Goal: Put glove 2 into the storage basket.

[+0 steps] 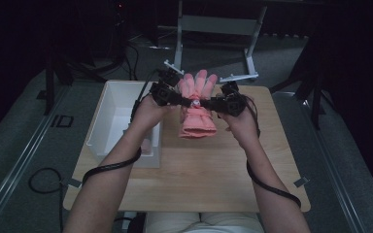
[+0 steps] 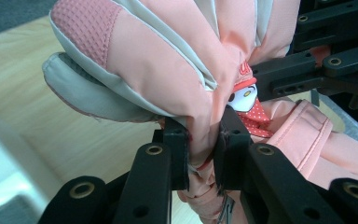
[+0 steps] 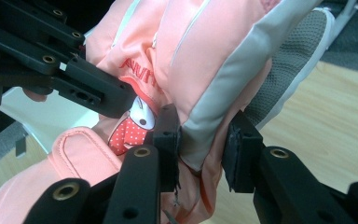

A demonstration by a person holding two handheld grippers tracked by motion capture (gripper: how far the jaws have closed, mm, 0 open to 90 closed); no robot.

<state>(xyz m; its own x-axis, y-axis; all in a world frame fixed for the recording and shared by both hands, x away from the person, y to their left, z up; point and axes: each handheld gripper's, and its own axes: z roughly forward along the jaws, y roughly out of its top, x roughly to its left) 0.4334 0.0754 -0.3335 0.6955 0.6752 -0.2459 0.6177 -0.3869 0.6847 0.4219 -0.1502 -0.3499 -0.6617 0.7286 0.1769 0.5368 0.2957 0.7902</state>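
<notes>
— What's on the table [image 1: 189, 179]?

— It's a wooden one, and at its left side stands a white bin [image 1: 108, 114], open at the top. Something pale lies at the bin's near end, but the light is too dim to say what it is.

— And the glove?

— A pink glove [image 1: 197, 109] with grey panels is held up over the middle of the table's far part, fingers pointing away from the person and cuff hanging toward them. It looks lifted clear of the wood, though from above I can't be sure.

— Who holds it?

— Both tongs. The left tongs [image 2: 204, 149] are clenched on a fold of pink cloth at the glove's side, the jaws pinching it tight. The right tongs [image 3: 203, 154] grip the opposite side, clamped over a grey strip and the pink beside it.

— Anything smaller?

— A small cartoon patch [image 2: 243, 98], white with a red dotted part, sits on the back of the glove between the two sets of tongs.
</notes>
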